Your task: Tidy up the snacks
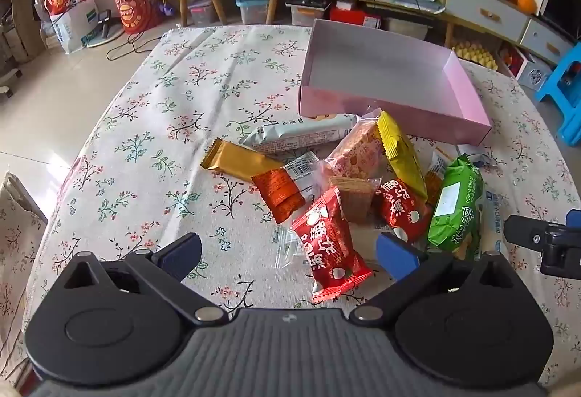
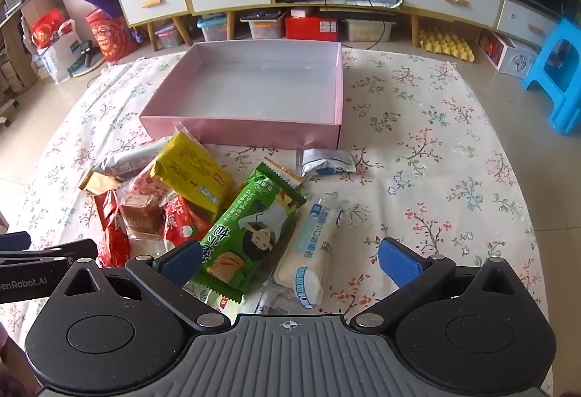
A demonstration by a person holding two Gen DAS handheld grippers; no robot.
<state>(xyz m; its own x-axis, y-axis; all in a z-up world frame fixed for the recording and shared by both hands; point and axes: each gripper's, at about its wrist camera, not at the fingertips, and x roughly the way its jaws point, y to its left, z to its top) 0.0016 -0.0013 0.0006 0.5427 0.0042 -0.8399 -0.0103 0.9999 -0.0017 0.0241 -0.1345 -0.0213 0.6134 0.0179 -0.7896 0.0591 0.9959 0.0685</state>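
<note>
Both claws gape wide with nothing between their pads: the left gripper [image 1: 288,253] hangs over a red packet [image 1: 332,248], and the right gripper [image 2: 290,260] over a green packet [image 2: 243,237] and a white bread pack [image 2: 312,244]. Beyond them the snack pile spreads across the floral tablecloth [image 2: 435,157], just in front of the pink box [image 2: 254,135].

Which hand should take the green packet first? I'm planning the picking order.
Right, probably: the green packet lies just ahead of the open right gripper; the left gripper faces a red packet.
</note>
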